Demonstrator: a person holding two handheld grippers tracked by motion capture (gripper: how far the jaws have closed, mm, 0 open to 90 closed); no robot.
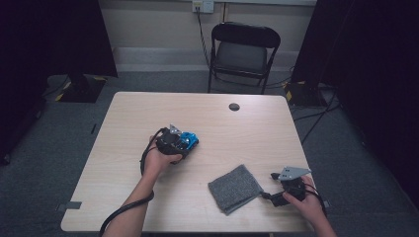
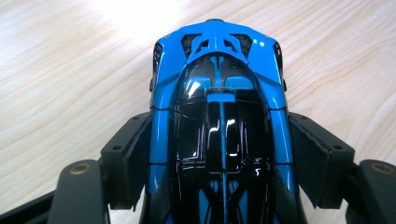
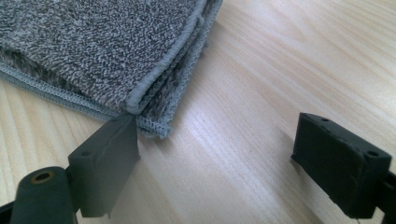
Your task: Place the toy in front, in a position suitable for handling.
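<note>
Left gripper view shows the left gripper fingers clamping the blue toy car; right gripper view shows the right gripper fingers spread empty beside the folded grey cloth near the counter's right front corner.

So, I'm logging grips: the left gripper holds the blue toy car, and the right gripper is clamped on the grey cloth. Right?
Not quite. The right gripper is open beside the grey cloth's corner, as the right gripper view shows. The left gripper does hold the blue toy car.

Black grippers, grey triangular top plates, black cables, seemingly bare forearms.
</note>
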